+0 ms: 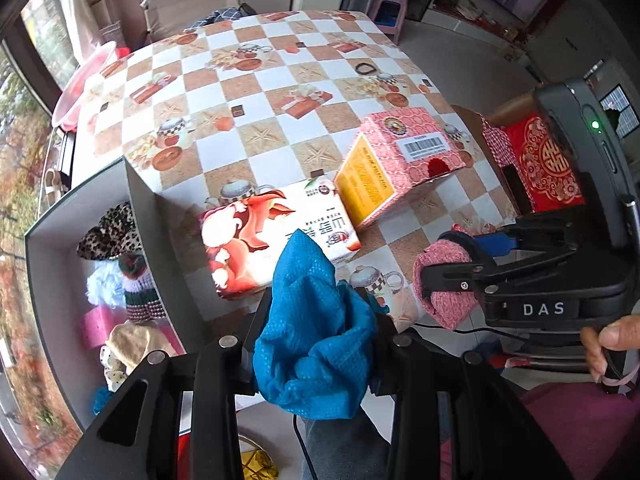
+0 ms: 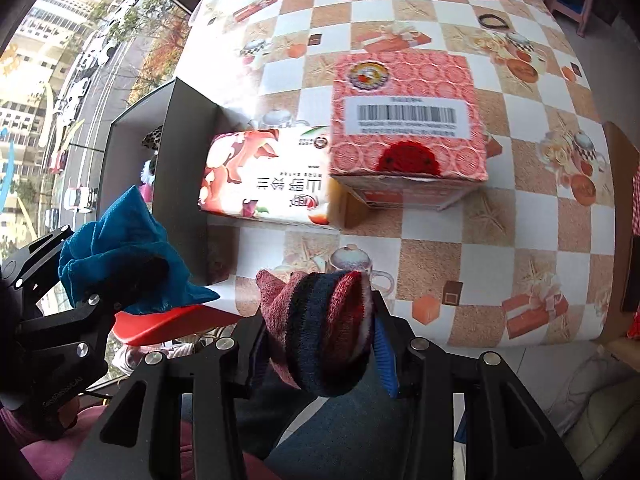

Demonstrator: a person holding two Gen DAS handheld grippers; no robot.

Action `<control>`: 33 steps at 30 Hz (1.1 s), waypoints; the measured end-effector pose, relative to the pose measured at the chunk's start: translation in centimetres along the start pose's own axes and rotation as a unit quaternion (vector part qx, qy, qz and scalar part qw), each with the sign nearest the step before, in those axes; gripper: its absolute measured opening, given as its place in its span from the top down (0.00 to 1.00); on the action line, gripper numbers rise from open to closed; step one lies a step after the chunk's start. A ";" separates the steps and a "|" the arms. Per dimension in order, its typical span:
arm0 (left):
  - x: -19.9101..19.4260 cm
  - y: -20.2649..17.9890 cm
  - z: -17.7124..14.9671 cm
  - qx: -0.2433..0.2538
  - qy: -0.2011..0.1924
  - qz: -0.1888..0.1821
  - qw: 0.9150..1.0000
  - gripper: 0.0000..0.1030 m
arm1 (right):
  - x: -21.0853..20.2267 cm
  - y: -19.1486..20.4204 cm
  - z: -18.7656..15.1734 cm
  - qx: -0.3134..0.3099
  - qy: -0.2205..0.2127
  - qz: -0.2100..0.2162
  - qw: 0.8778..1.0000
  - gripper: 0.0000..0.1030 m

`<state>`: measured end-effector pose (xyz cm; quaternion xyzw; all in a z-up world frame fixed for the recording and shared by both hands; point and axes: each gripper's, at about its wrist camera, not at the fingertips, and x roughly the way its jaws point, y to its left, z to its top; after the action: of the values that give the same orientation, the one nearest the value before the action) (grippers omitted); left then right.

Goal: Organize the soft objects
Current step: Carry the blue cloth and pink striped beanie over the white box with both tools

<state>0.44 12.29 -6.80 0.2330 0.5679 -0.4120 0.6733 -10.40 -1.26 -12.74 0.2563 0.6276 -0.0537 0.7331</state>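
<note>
My left gripper (image 1: 316, 340) is shut on a bunched blue mesh cloth (image 1: 312, 328), held just off the table's near edge; the cloth also shows in the right wrist view (image 2: 124, 256). My right gripper (image 2: 320, 344) is shut on a rolled pink, navy and red striped knit sock (image 2: 324, 328), which also shows in the left wrist view (image 1: 444, 288). A dark open box (image 1: 80, 216) at the left holds several soft items: a leopard-print piece (image 1: 112, 232), a knitted piece (image 1: 140, 292), a pink sponge (image 1: 98, 324).
On the checkered tablecloth (image 1: 256, 88) lie a white and red carton (image 1: 272, 248) and a pink carton with a barcode (image 1: 404, 156), side by side beyond both grippers. A black hair band (image 1: 364, 69) lies farther back. A red patterned box (image 1: 540, 164) is at right.
</note>
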 end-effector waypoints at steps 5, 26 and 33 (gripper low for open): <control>-0.7 3.1 -0.7 -0.059 -0.011 0.020 0.998 0.61 | 0.2 3.3 1.5 -0.046 0.004 0.002 0.999 0.56; -2.9 13.9 -5.8 -0.265 -0.040 0.068 0.961 0.61 | 2.2 16.5 6.3 -0.223 0.032 0.008 0.974 0.56; -3.5 15.2 -6.9 -0.297 -0.050 0.082 0.950 0.61 | 2.6 19.3 6.7 -0.260 0.037 0.009 0.965 0.56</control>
<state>8.87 27.03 -7.51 0.0474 0.6092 -0.1791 0.7710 3.87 13.03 -8.67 0.0649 0.6443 0.1273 0.7513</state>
